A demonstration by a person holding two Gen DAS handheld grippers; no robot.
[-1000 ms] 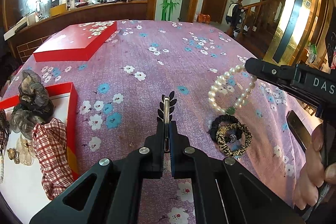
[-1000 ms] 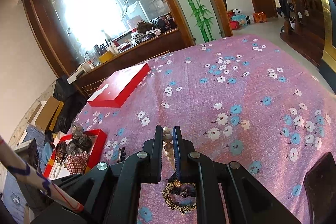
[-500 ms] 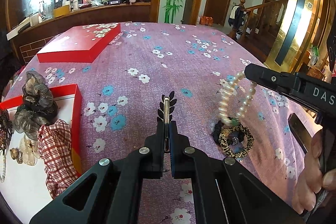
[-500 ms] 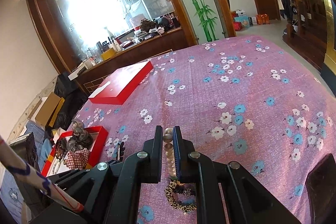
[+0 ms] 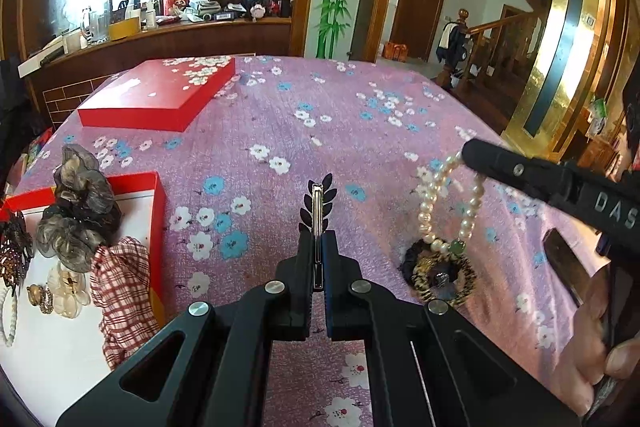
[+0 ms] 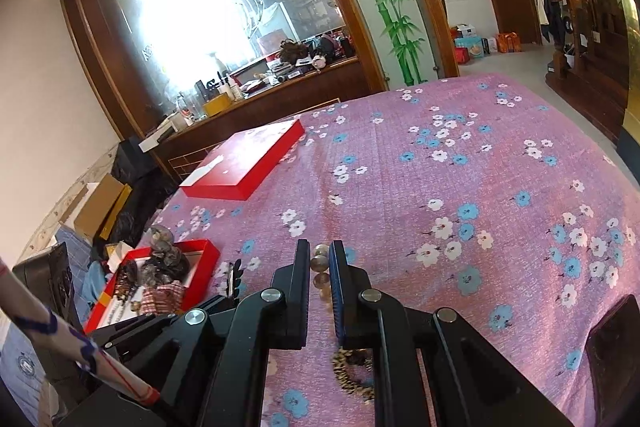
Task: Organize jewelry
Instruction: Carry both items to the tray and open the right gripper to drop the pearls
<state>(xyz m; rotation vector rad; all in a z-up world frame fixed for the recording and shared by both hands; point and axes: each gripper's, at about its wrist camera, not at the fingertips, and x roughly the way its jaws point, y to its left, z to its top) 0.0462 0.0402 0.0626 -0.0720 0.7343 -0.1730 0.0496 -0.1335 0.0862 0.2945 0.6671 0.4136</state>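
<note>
A: Starting at nine o'clock in the left wrist view, what's there?

B: An open red box on the floral purple tablecloth, holding grey organza scrunchies, a red plaid scrunchie and small trinkets. Its red lid lies well apart at eleven o'clock.

A: And the left gripper?

B: Dead centre, jaws pressed tight on a black leaf-shaped hair clip, which sticks out toward twelve.

A: Then further right?

B: At three o'clock the right gripper comes in from the side, pinching a pearl bracelet with one green bead. The loop dangles down, its bottom just over a leopard-print scrunchie and a black one lying on the cloth. The person's hand shows at four o'clock.

A: Does the right wrist view agree?

B: Yes. Pearls sit between the nearly closed jaws of that claw, the leopard scrunchie below at six, the red box at eight.
</note>
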